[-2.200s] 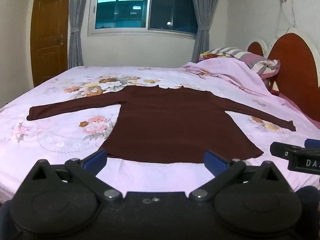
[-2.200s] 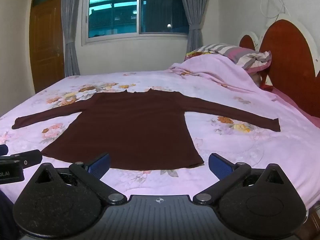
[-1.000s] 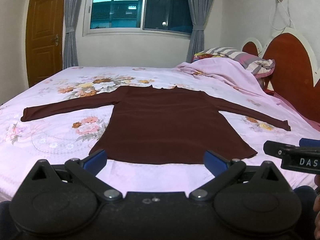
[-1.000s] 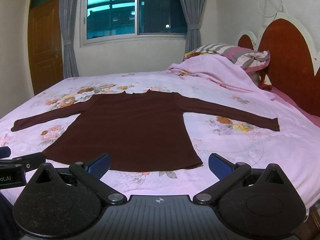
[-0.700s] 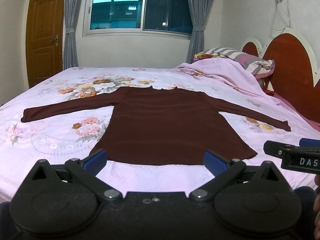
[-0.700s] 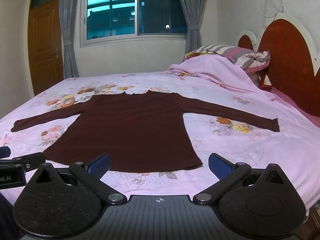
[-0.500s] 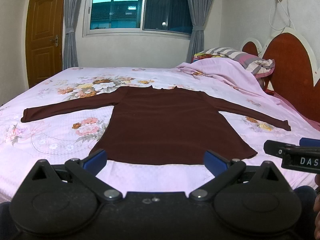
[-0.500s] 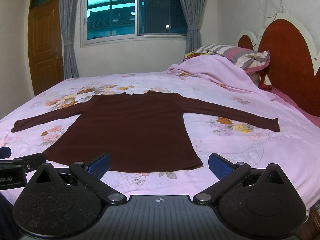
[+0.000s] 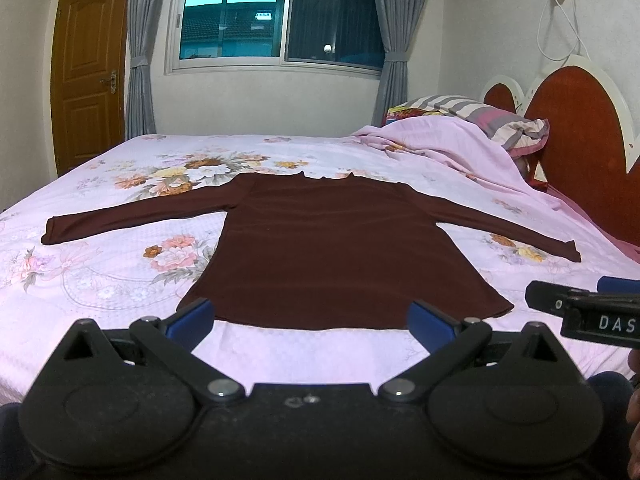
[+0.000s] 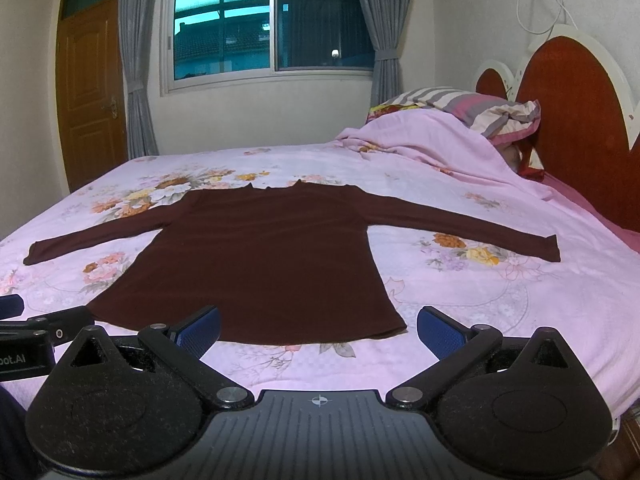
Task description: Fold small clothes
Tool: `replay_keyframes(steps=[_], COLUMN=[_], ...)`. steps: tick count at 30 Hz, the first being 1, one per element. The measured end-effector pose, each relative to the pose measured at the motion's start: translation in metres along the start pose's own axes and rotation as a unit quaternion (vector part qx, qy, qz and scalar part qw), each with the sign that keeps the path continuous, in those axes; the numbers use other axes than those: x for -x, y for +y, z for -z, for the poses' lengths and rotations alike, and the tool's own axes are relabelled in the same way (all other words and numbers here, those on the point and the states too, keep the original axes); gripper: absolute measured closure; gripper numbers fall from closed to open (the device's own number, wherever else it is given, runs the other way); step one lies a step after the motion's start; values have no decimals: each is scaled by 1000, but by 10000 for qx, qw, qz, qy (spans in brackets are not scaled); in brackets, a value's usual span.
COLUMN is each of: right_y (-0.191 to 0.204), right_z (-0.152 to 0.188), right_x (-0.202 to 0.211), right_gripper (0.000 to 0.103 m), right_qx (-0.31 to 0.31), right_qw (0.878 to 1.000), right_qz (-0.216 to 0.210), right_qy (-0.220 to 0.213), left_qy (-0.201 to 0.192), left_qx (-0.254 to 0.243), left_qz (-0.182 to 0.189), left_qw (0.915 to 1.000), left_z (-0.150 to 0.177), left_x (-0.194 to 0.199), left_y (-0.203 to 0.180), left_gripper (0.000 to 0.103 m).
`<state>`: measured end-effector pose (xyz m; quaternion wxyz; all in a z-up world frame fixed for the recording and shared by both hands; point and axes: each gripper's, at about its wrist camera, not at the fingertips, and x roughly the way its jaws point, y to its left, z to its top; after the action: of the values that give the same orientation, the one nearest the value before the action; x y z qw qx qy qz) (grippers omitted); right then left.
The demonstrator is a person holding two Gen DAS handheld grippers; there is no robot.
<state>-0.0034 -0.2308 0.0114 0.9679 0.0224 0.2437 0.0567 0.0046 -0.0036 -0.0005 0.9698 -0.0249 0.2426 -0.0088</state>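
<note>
A dark maroon long-sleeved top (image 9: 324,248) lies flat, sleeves outspread, on the floral bed (image 9: 120,280), while the left tool (image 9: 310,320) and right tool (image 10: 318,328) hover at its hem, both spread apart and empty.

A dark maroon long-sleeve top (image 9: 324,248) (image 10: 260,264) is laid flat on the bed (image 9: 100,280), both sleeves spread wide toward the side edges, hem toward the near edge, neck toward the window side

Dark maroon top (image 9: 332,248) on pink floral bedsheet (image 9: 100,280); blue-tipped black claws.
</note>
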Motion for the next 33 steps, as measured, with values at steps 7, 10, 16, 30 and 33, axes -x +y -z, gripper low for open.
replay_keyframes(steps=[7, 10, 16, 30, 33], right_y=[0, 0, 1, -9, -16], right_z=[0, 0, 0, -10, -19], right_x=[0, 1, 1, -14, -31], right_gripper=[0, 0, 0, 0, 0], right_qx=[2, -2, -1, -52, -71], right_qw=[10000, 10000, 10000, 9997, 9991], right_qz=[-9, -7, -8, 202, 390], right_qy=[3, -2, -7, -118, -156], left_qy=[-75, -96, -106, 216, 338], left_qx=[-5, -22, -35, 565, 859], left_qz=[125, 131, 138, -75, -186], left_qw=[9999, 9999, 9998, 9981, 9956], left_z=[-2, -1, 1, -10, -17], left_x=[1, 1, 3, -28, -49], left_y=[0, -1, -1, 41, 75], left_gripper=[0, 0, 0, 0, 0])
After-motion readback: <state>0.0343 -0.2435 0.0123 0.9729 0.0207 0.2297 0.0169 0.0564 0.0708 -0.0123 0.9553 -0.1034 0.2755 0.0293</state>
